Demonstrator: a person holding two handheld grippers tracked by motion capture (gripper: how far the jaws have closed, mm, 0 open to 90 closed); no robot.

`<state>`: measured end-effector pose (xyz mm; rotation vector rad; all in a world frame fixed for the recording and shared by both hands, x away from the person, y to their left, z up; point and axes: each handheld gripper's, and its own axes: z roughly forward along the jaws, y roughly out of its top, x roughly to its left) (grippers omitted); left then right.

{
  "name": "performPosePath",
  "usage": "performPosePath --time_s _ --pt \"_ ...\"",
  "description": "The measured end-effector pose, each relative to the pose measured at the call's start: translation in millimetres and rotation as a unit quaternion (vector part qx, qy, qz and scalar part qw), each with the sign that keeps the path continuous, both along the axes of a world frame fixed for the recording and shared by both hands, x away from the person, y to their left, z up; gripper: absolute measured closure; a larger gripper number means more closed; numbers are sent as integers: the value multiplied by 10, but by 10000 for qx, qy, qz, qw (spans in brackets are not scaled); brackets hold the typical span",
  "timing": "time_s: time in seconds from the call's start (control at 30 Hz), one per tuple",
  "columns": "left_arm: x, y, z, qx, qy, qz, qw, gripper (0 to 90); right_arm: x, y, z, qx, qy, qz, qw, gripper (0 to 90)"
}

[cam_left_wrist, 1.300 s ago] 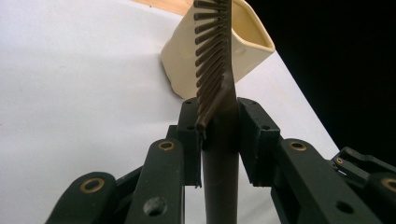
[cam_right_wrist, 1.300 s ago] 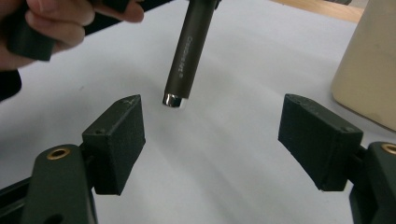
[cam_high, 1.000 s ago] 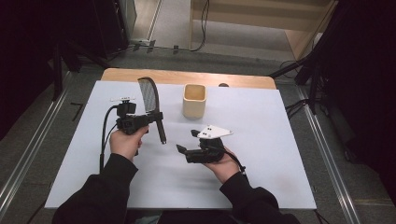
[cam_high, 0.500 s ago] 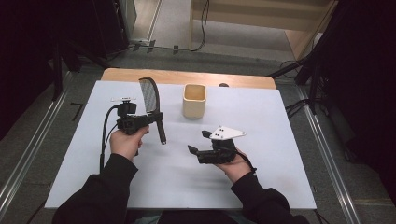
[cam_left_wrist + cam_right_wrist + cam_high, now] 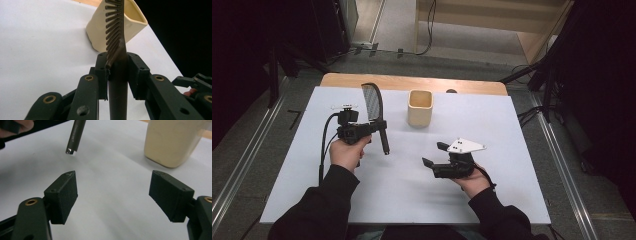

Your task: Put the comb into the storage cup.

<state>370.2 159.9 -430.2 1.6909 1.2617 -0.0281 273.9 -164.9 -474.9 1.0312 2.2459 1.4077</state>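
1. In the high view, the left gripper sits in the left half of the frame, held up in the person's left hand, and pinches a dark plastic comb with a long round handle.
2. The left gripper view shows its two black jaws pressed against the comb's handle just below the teeth, which rise to the top edge of the frame.
3. In the high view the comb's toothed end points toward the top of the frame and its handle slants down toward the centre, its tip off the white table.
4. A cream, square-mouthed ceramic cup stands upright on the table in the upper middle of the high view, just right of the comb and apart from it.
5. The right gripper lies right of centre in the lower half of the high view, held in the right hand.
6. In the right gripper view its jaws are spread wide over bare table, holding nothing; the handle's tip hangs at upper left, the cup at upper right.
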Motion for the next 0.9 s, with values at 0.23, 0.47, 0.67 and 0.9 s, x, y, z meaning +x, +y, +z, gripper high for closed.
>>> performPosePath --time_s 0.23,0.47,0.67,0.9 --pt "-7 12 12 2 -37 3 10000 726 -86 -161 -30 -77 50 -39 10000 209" --pt "-7 16 11 20 -48 -2 10000 726 -155 -326 -33 -106 70 -137 9998 208" --pt "-7 11 9 27 -37 -20 10000 726 -210 -463 -22 -105 90 -227 9996 208" --pt "-9 8 12 1 -81 -35 10000 726 -251 -596 -39 -105 122 -336 9993 208"
